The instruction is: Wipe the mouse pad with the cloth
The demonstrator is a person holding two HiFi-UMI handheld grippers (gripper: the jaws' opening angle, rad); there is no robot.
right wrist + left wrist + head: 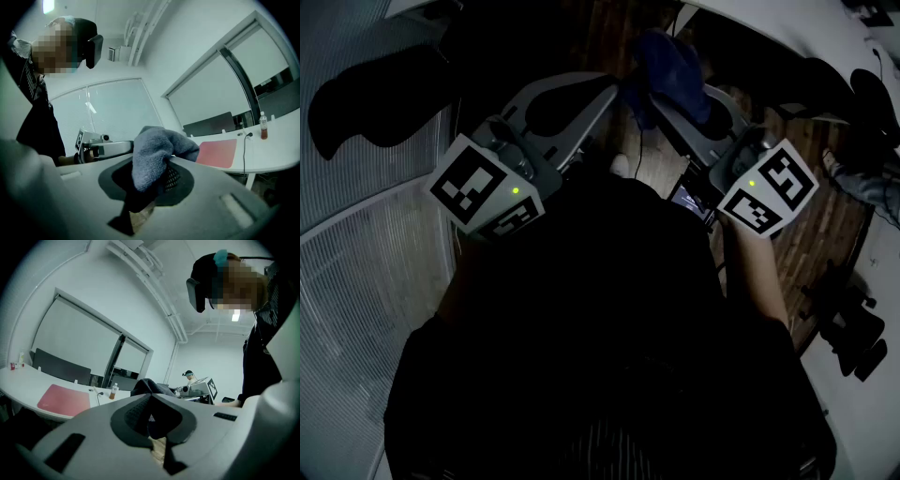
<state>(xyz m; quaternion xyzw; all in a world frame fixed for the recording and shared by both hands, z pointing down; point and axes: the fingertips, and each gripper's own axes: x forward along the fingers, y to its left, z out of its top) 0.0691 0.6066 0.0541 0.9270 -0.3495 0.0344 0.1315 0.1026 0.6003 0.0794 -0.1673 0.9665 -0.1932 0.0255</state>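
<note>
**A:** Any containers near the mouse pad (216, 153)?

**B:** Just one bottle (264, 125), standing upright on the white desk (274, 157). Sits off to the right of the mouse pad, with a black cable (244, 149) running in between. Looks like a brownish drink in the lower part, but way too small to call for sure.

**A:** And the pad itself?

**B:** Pink, lying flat on that same desk. Not touched by either tool right now, both well apart from it.

**A:** Cool. Pose of the grippers?

**B:** Both held up in front of a dark-clothed chest, over a wood floor (825, 225). Pointing away from the body and angled in toward each other, tips pretty near one another. On the left gripper (150, 395), jaws together with the tips touching, nothing pinched between. On the right gripper (161, 161), jaws clamped on the blue-grey cloth (157, 145). Bunched up, bulging out above the tips. So up in the air with that gripper, well apart from the mouse pad.
</note>
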